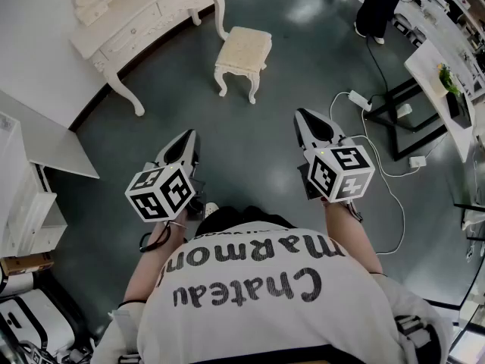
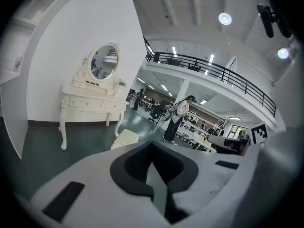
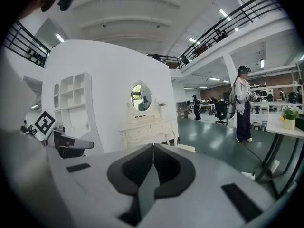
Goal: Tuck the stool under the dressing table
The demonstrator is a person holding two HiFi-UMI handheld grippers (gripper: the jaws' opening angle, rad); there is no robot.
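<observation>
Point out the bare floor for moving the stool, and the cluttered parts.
Bare floor lies between the stool, the left tool and the right tool, and between stool and dressing table. Crowded: the right side, with power strip, cable and desk frame.

stool point(image 1: 244, 51): on floor point(image 1: 250, 142), just beside dressing table point(image 1: 144, 14) | dressing table: against wall point(image 1: 30, 59)

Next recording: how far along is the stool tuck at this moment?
Done: nothing visible; the stool stands out on the floor, not under the dressing table. In hand: nothing; the left gripper and right gripper both have jaws together and empty, held well short of the stool. Left: reach the stool and slide it between the table's legs.
</observation>
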